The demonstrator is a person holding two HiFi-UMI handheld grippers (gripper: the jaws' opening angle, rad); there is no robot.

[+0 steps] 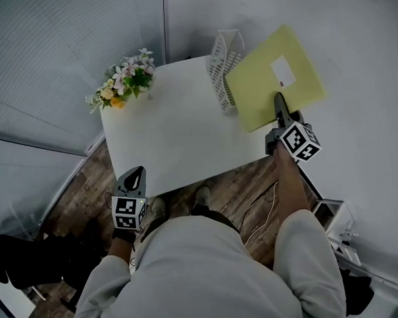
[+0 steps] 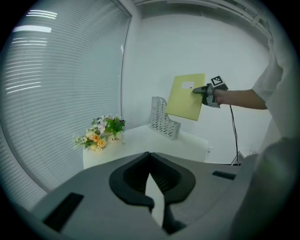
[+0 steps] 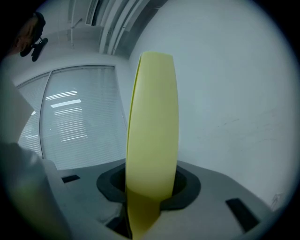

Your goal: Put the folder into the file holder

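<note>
A yellow folder with a small white label hangs in the air, edge-on to my right gripper, which is shut on its near edge. It hovers just right of the white mesh file holder, which stands at the table's far right corner. In the right gripper view the folder rises upright from between the jaws of the right gripper. The left gripper view shows the folder above the file holder. My left gripper hangs shut and holding nothing off the table's near left corner.
The white table carries a pot of flowers at its far left corner. Window blinds run along the left. On the wood floor lie a cable, a white box at the right and black bags at the left.
</note>
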